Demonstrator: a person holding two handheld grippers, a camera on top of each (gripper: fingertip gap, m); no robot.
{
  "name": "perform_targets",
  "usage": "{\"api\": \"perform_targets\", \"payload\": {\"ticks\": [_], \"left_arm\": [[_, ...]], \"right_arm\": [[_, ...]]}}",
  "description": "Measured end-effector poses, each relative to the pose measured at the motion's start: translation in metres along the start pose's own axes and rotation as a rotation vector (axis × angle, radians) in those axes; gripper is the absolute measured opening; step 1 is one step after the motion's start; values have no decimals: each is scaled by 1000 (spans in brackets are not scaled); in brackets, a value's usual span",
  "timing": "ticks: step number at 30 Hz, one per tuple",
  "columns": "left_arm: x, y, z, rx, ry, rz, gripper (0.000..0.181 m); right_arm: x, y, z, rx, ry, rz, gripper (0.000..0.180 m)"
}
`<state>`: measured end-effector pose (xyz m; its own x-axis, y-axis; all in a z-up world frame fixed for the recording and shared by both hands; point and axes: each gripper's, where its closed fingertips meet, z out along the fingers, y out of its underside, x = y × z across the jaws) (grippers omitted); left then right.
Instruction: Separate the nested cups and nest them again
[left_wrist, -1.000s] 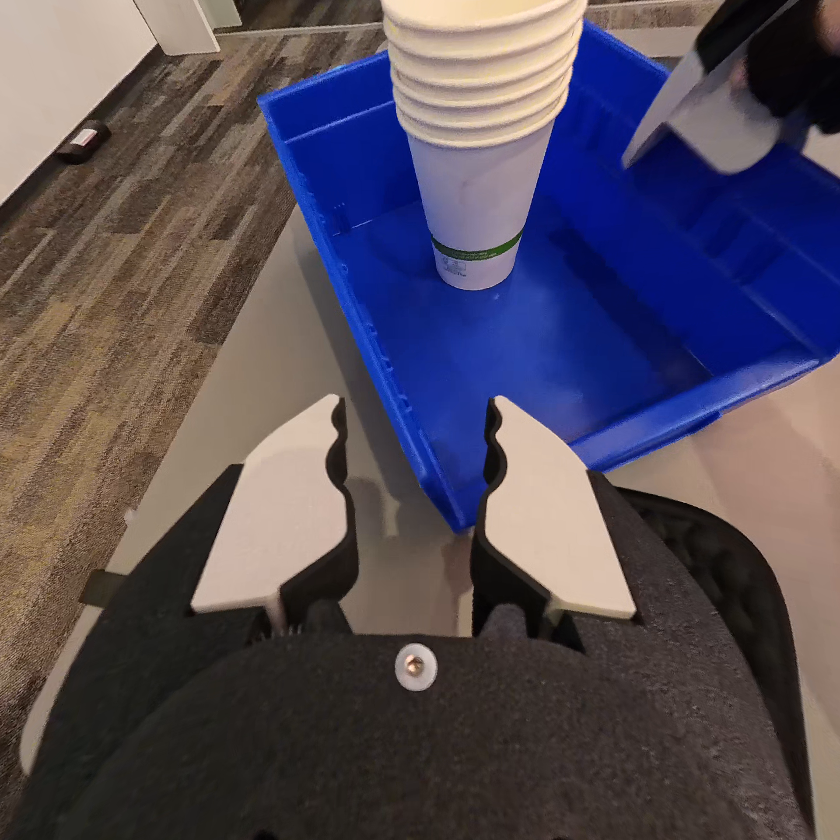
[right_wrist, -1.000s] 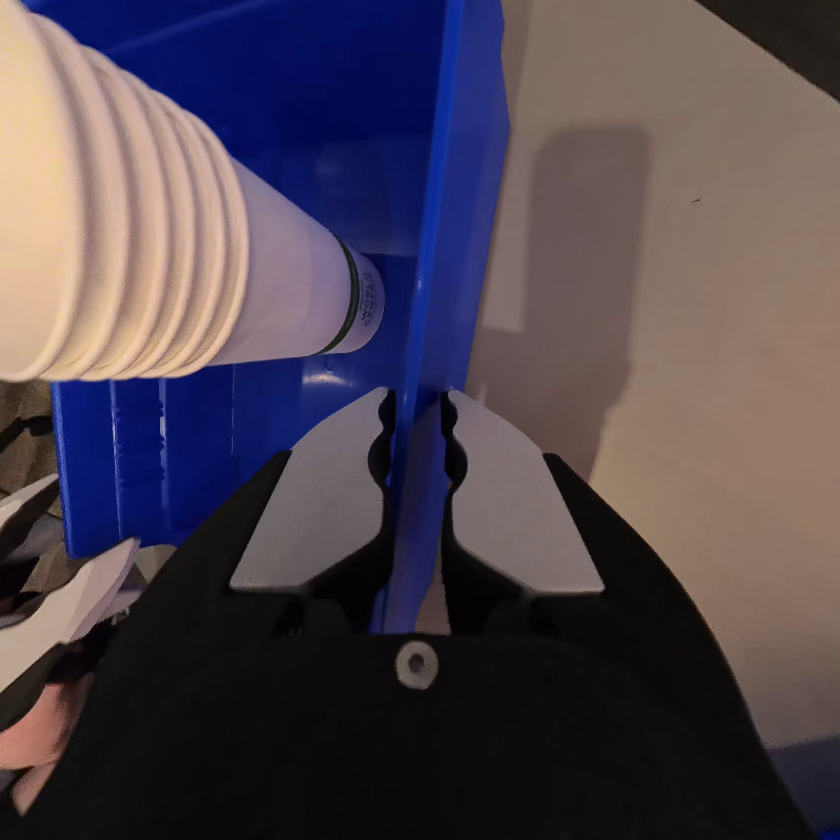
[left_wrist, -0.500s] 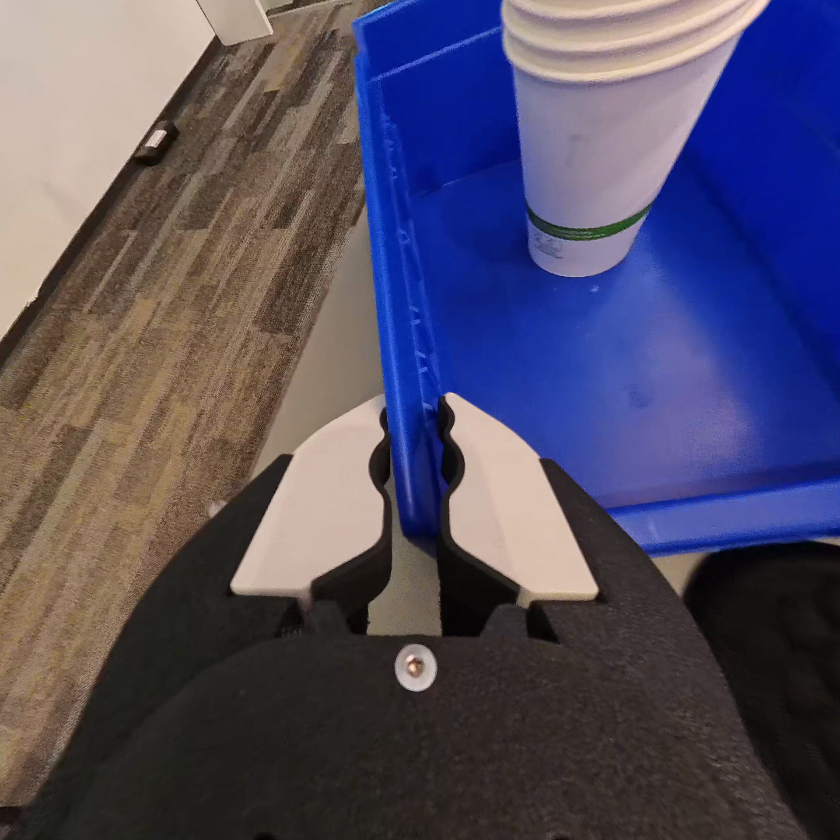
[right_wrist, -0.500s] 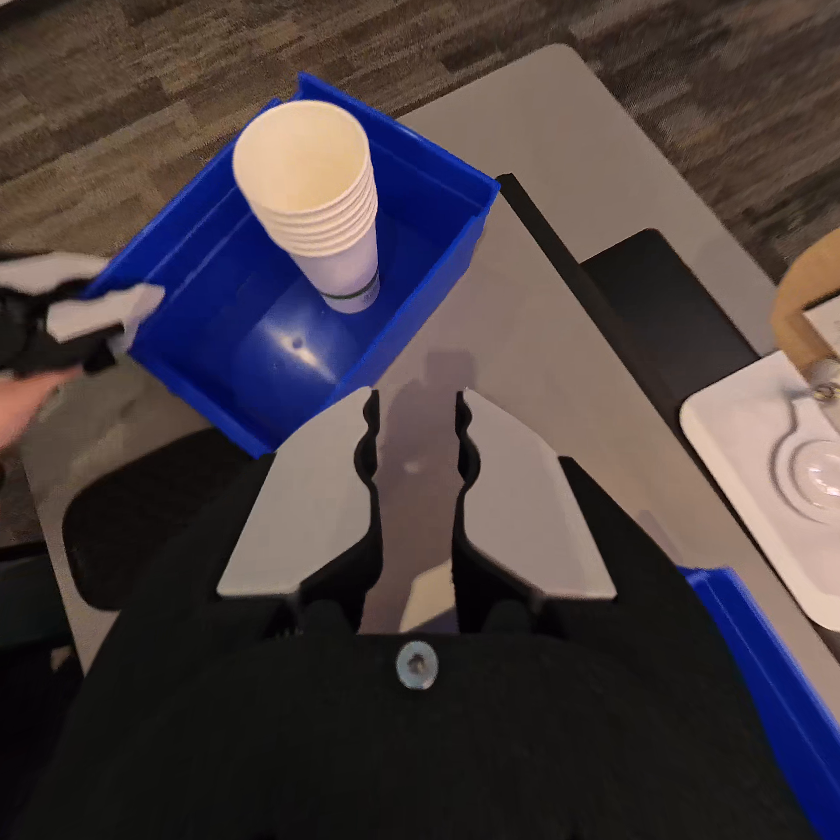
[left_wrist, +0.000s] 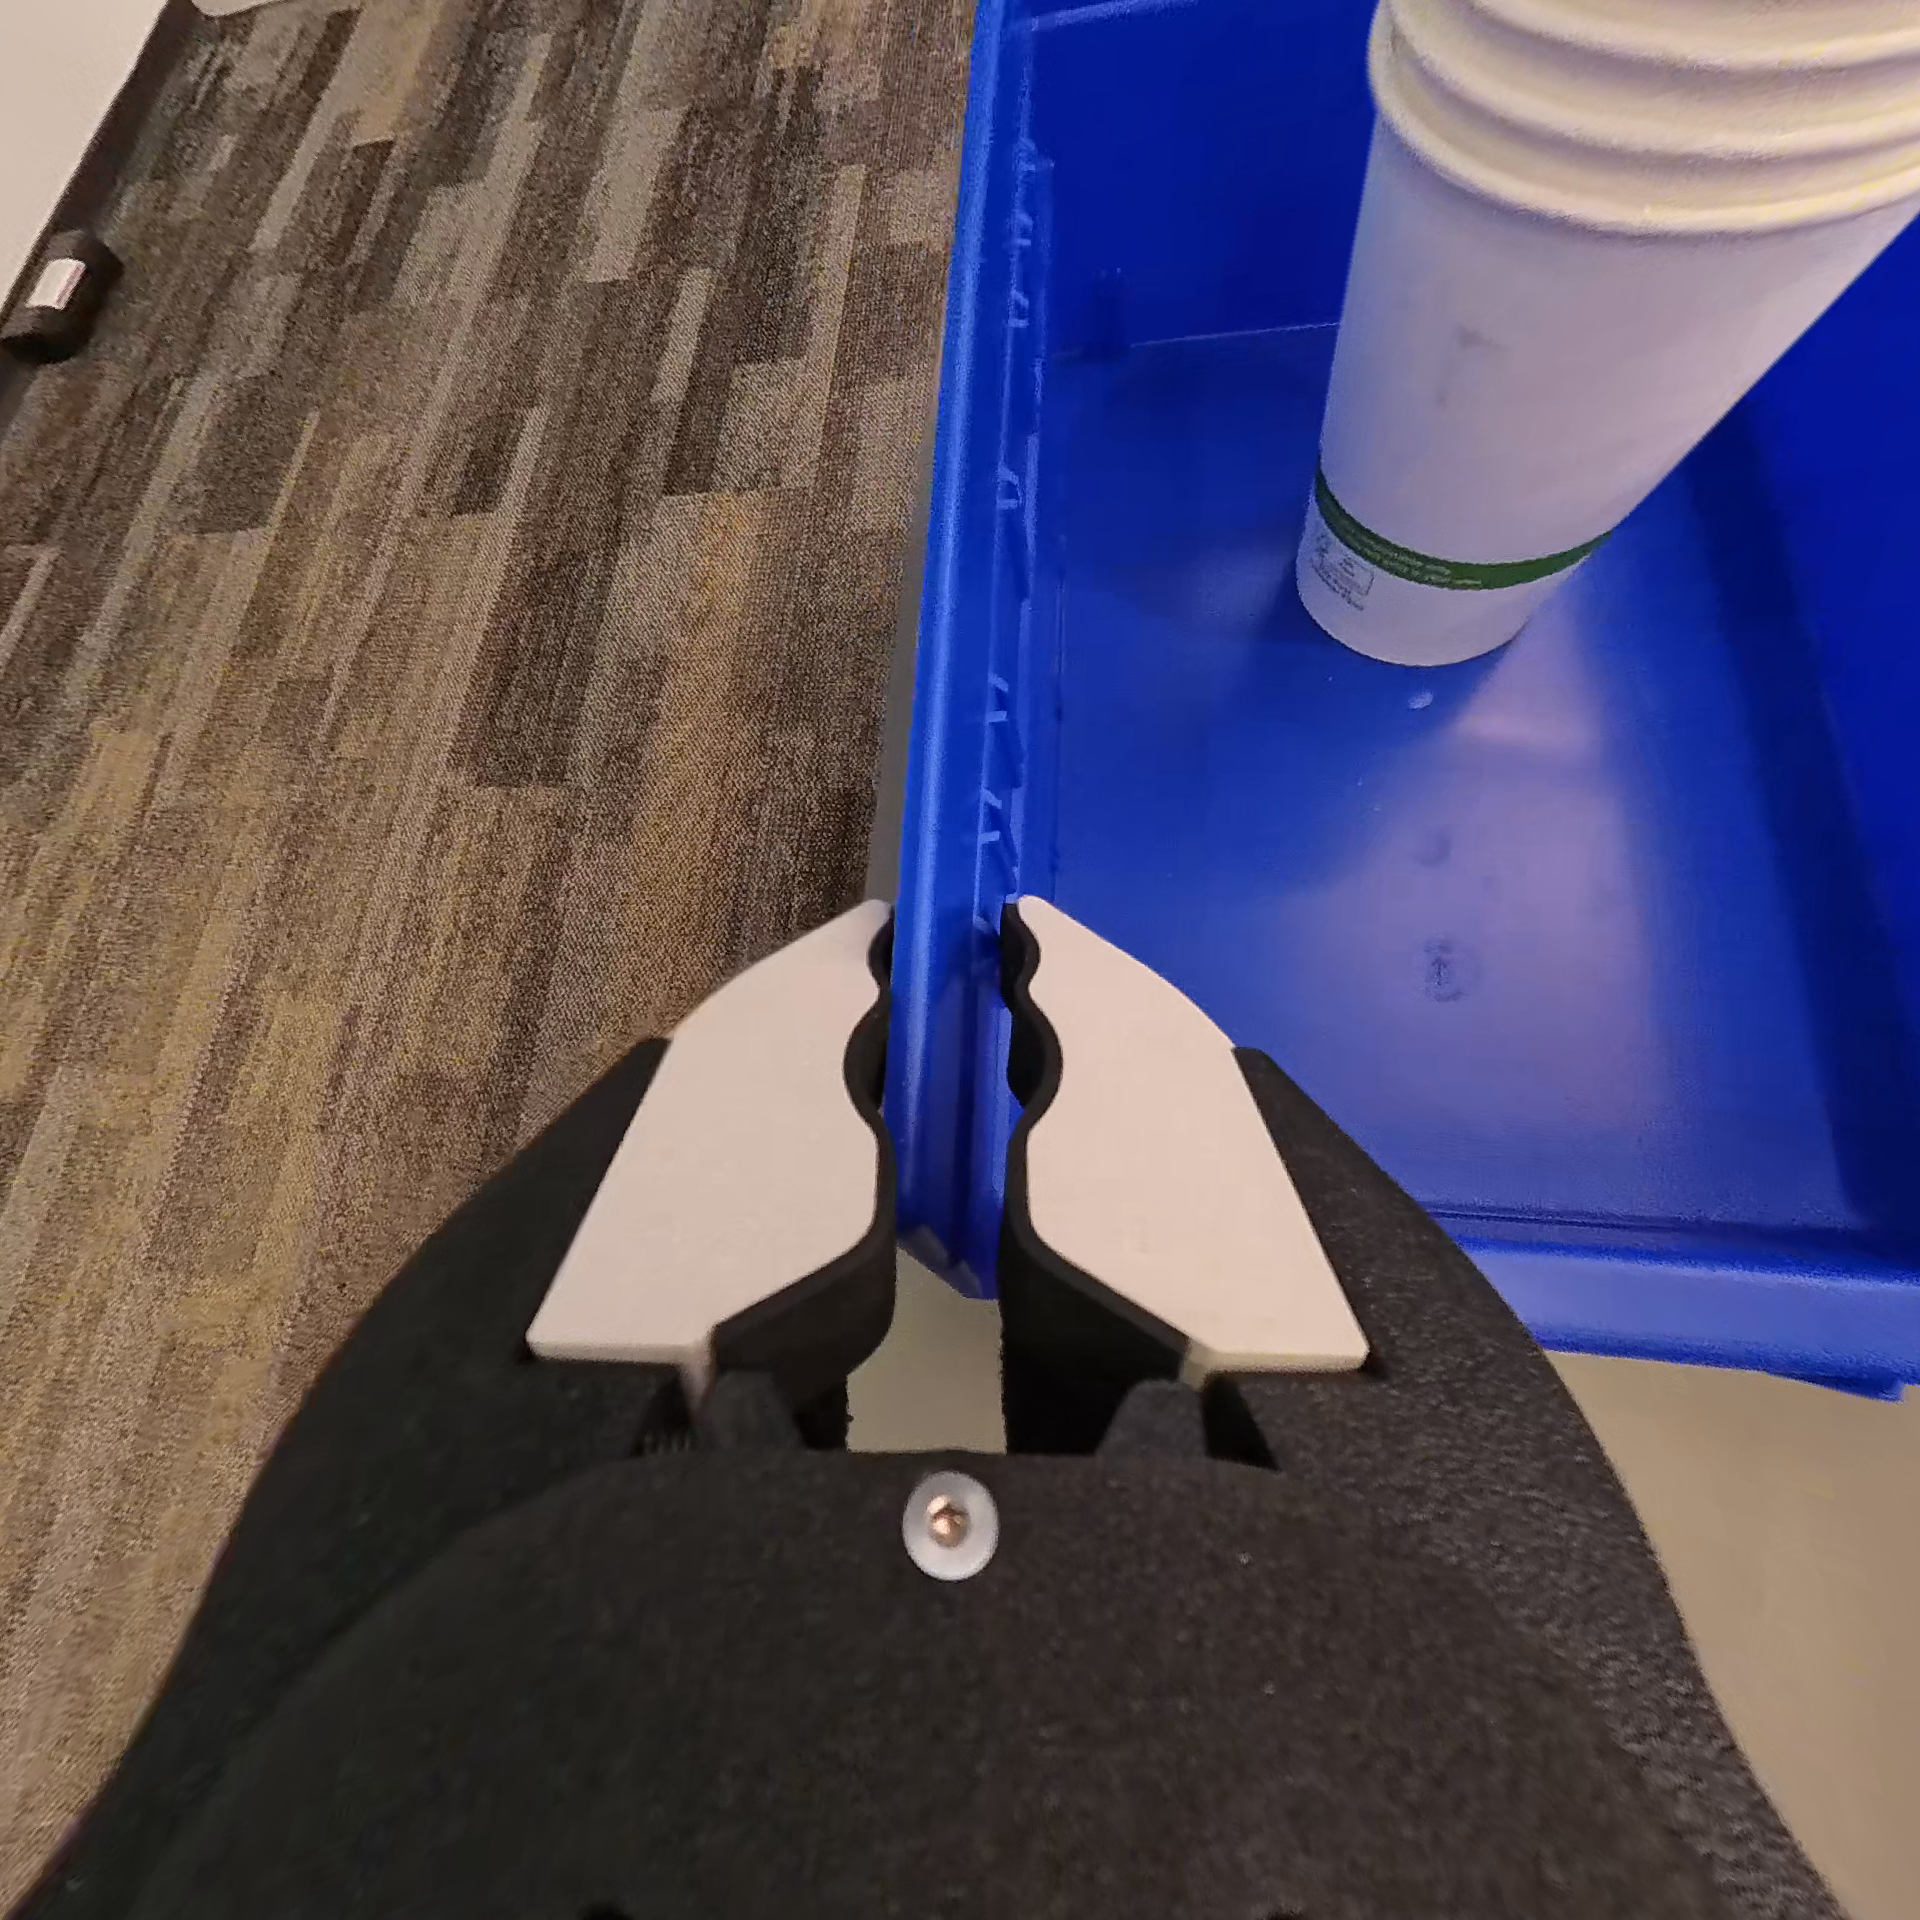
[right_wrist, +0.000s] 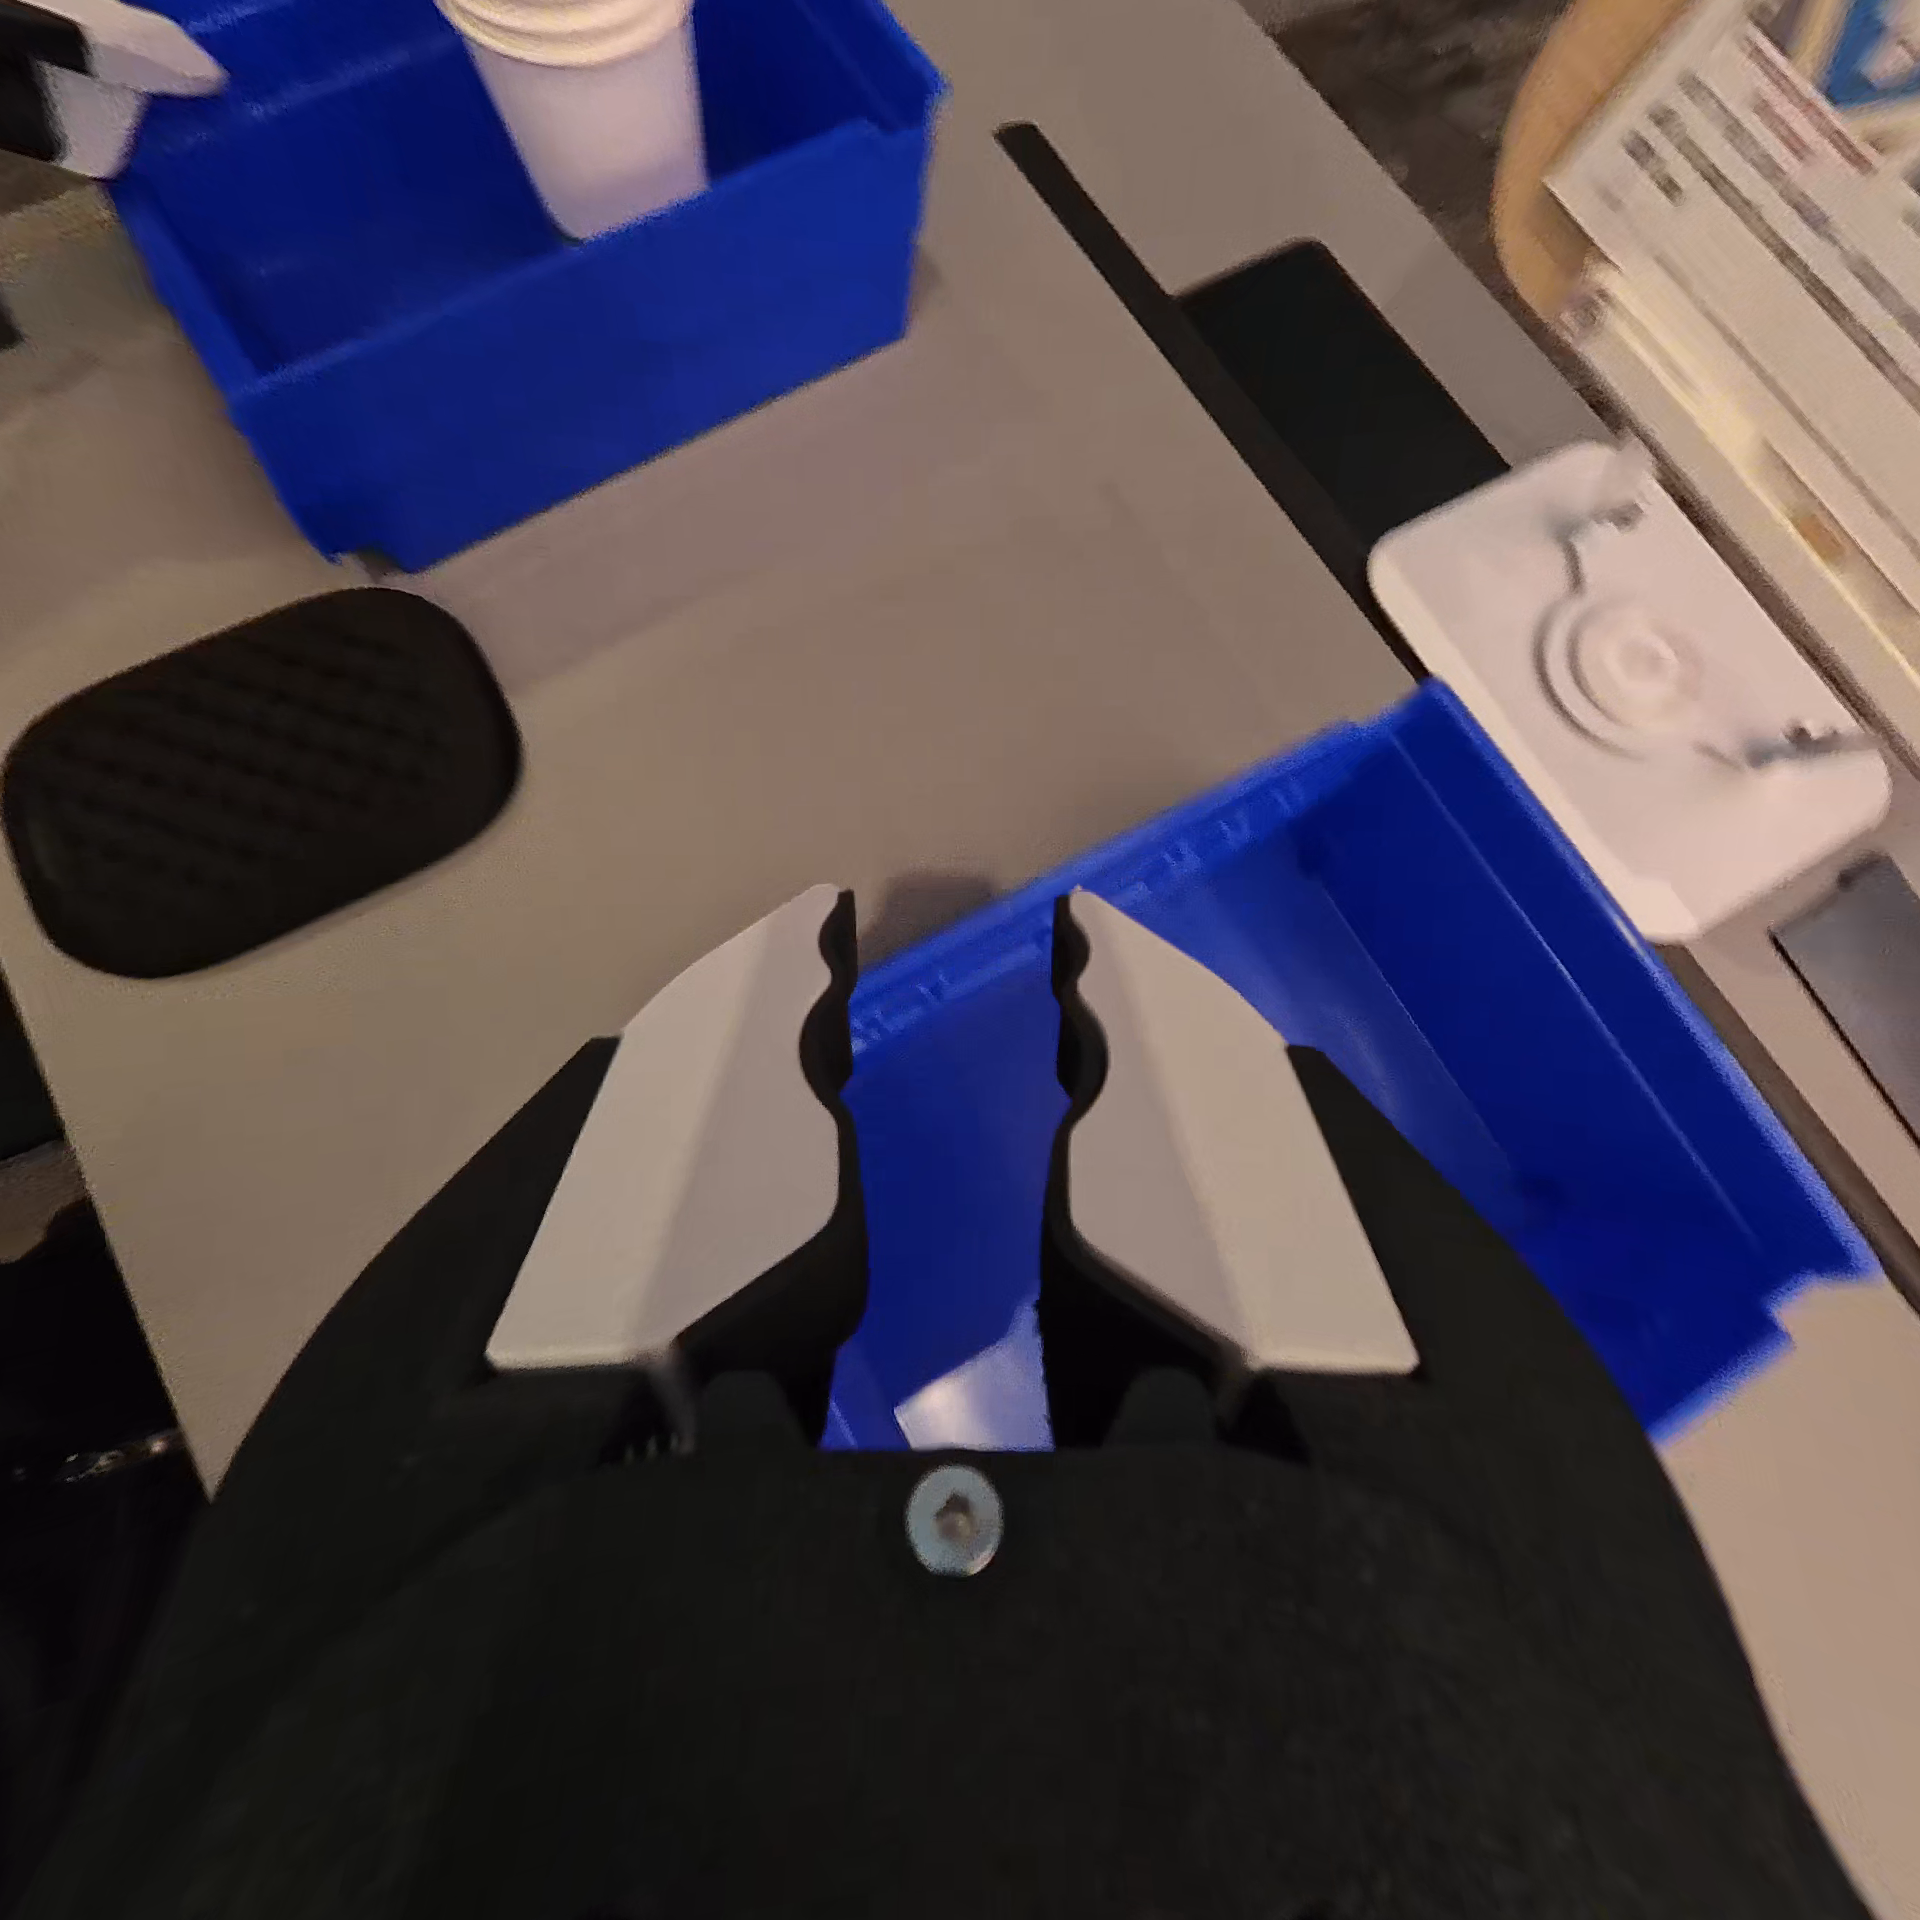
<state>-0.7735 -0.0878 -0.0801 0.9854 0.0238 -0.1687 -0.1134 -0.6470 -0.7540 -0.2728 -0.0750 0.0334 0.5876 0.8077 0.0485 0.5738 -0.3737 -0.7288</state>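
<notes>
Grey bench (right_wrist: 810, 582) over patterned carpet (left_wrist: 416, 520), indoor room.

- Left tongs (left_wrist: 945, 914): clamped on the side wall of a blue bin (left_wrist: 1351, 987), one finger outside it, one inside.
- Nested cups (left_wrist: 1475, 343): white paper stack with a green band, upright on the bin floor, ahead and right of the left tongs, not held.
- Right tongs (right_wrist: 951, 904): parted, gripping nothing, hovering over a second blue bin (right_wrist: 1558, 1039); the first bin lies well ahead to their left.
- Black pad (right_wrist: 260, 779): left of the right tongs.

Risk: any tug on the clamped wall would likely tip the tall stack. Separation not yet begun.
</notes>
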Motion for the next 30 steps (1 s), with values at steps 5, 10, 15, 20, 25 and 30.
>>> {"api": "perform_targets", "payload": {"ticks": [5,10,15,20,25,30], "left_arm": [[-5,-5,6,19,-4,-20,17],[-6,-5,7,12,-20,-34,19],[-10,-13,-1,77,-87,-4,21],[-15,-22,-18,109,-114,-30,21],[-4,-11,-44,66,-11,-250,25],[5,-6,-82,171,-10,-365,20]], "right_arm": [[53,61,-34,-19,157,155,35],[79,118,-59,-29,174,298,34],[89,161,-76,-80,212,353,35],[105,181,-90,-114,322,405,37],[110,179,-86,-117,358,486,46],[113,182,-58,-186,358,560,55]]}}
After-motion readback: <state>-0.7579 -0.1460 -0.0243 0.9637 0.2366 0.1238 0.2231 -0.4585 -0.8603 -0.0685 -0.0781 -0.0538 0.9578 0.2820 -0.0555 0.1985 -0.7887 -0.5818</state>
